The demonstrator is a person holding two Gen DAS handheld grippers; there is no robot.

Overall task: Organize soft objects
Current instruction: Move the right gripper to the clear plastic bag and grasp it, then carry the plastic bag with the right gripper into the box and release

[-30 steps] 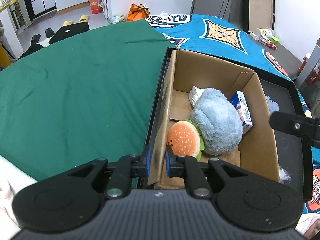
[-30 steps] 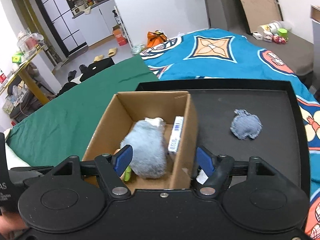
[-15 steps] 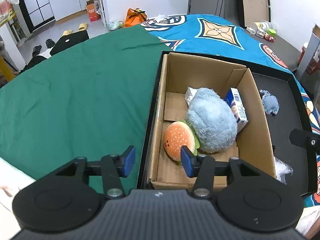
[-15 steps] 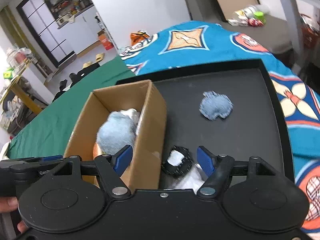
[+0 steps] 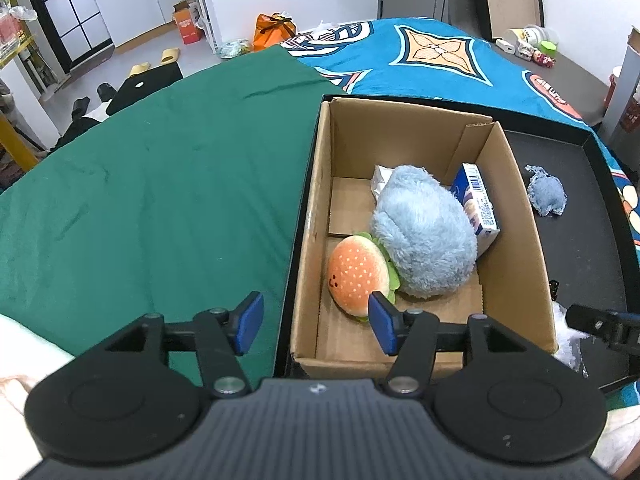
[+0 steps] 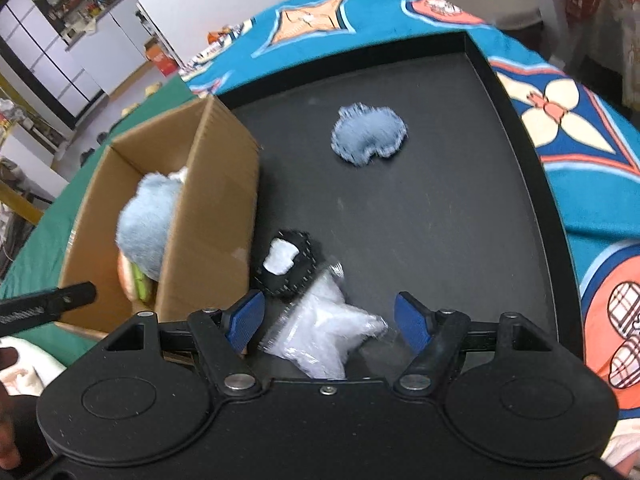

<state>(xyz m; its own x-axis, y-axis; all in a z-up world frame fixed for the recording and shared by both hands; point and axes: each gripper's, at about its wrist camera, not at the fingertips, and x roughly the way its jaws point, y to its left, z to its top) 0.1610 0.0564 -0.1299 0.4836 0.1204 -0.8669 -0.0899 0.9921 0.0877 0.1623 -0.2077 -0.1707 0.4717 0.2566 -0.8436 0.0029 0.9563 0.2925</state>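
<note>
A cardboard box (image 5: 516,216) stands at the left of a black tray (image 6: 440,220). In it lie a burger plush (image 5: 358,274), a fluffy blue plush (image 5: 426,236) and a small blue carton (image 5: 478,202). My left gripper (image 5: 314,322) is open and empty, straddling the box's near left wall. My right gripper (image 6: 330,322) is open, with a clear bag of white stuffing (image 6: 328,330) between its fingers. A black and white pouch (image 6: 290,264) lies just beyond it. A denim pouch (image 6: 368,134) lies farther back on the tray; it also shows in the left wrist view (image 5: 546,194).
The tray rests on a bed with a green cover (image 5: 160,184) at left and a blue patterned cover (image 6: 580,152) at right and behind. The tray has a raised rim (image 6: 520,120). A side table with small items (image 5: 532,46) stands at the back right.
My left gripper has opened off the box's wall and drawn back. My right gripper has swung right, from over the box to over the stuffing bag on the tray.
</note>
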